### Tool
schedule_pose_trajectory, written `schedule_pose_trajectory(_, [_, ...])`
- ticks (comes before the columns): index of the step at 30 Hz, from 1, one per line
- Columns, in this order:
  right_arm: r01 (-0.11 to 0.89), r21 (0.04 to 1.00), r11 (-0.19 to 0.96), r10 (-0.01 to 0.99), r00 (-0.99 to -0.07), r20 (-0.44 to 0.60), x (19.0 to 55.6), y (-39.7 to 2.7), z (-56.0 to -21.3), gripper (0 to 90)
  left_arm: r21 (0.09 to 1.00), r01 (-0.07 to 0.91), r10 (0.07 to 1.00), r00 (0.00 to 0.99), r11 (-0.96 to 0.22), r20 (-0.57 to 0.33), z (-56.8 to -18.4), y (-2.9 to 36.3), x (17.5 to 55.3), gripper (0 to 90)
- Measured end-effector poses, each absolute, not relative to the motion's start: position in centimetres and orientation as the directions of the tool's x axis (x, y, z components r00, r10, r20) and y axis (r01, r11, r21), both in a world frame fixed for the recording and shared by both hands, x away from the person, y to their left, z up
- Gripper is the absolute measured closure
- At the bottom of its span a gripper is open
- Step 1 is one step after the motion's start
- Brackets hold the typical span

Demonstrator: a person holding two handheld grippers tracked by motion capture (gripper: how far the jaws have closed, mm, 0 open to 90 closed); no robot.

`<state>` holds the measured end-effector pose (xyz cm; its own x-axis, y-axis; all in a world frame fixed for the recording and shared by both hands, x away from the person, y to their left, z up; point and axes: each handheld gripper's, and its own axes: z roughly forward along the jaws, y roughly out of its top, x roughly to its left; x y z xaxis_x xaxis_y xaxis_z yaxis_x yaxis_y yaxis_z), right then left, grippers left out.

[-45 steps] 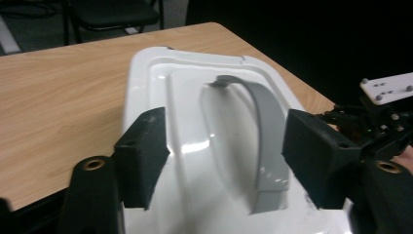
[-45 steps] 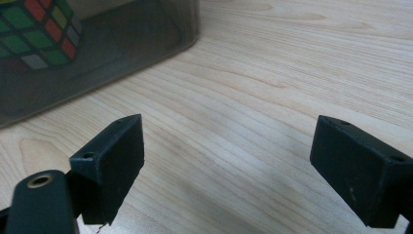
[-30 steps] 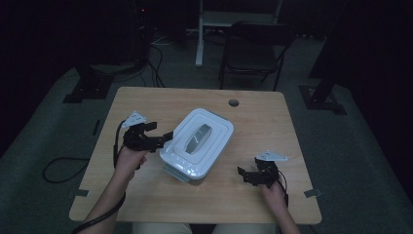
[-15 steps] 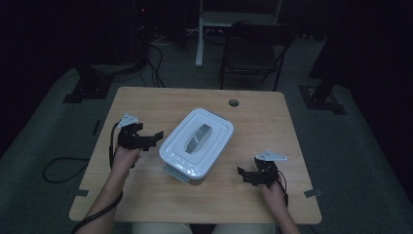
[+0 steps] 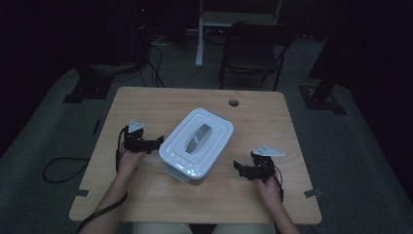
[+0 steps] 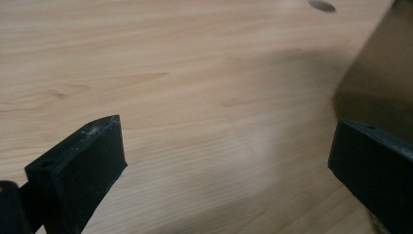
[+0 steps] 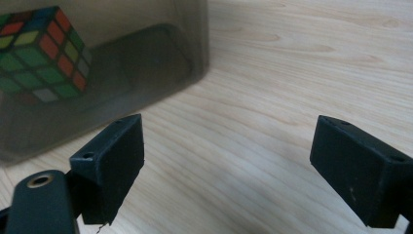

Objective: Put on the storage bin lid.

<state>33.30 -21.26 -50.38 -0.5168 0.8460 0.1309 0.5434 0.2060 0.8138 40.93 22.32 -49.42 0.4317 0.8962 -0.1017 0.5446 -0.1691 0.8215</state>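
The left tool (image 5: 155, 142) now sits lower, off the box lid (image 5: 197, 141) at nine o'clock, jaws just opened and empty; the right tool (image 5: 239, 168) also gapes.

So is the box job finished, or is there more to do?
Looks nearly done: the lid sits flat on the box, and a puzzle cube shows through its wall. Nothing is in hand: the left tongs and right tongs stand open beside it. Whether the lid is latched, I can't tell.

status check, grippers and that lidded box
Left gripper open beside white-lidded clear plastic box, empty. Right gripper open, apart. Colourful puzzle cube inside. Nothing blocking.
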Motion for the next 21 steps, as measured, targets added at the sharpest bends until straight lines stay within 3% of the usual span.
schedule_pose_trajectory(7, [0.545,0.814,0.203,0.829,-0.537,0.153,33.6,-19.9,-50.5,12.5,0.803,0.552,0.847,0.518,-0.225,-0.119,-50.3,20.4,40.7,0.9])
schedule_pose_trajectory(13, [0.536,0.822,0.194,0.825,-0.542,0.159,33.9,-19.3,-50.1,12.5,0.793,0.568,0.830,0.536,-0.221,-0.152,-50.4,20.0,40.1,1.5])
schedule_pose_trajectory(21, [0.537,0.823,0.183,0.836,-0.526,0.157,33.9,-19.9,-49.9,12.5,0.801,0.542,0.812,0.569,-0.252,-0.130,-50.2,18.6,38.4,1.4])
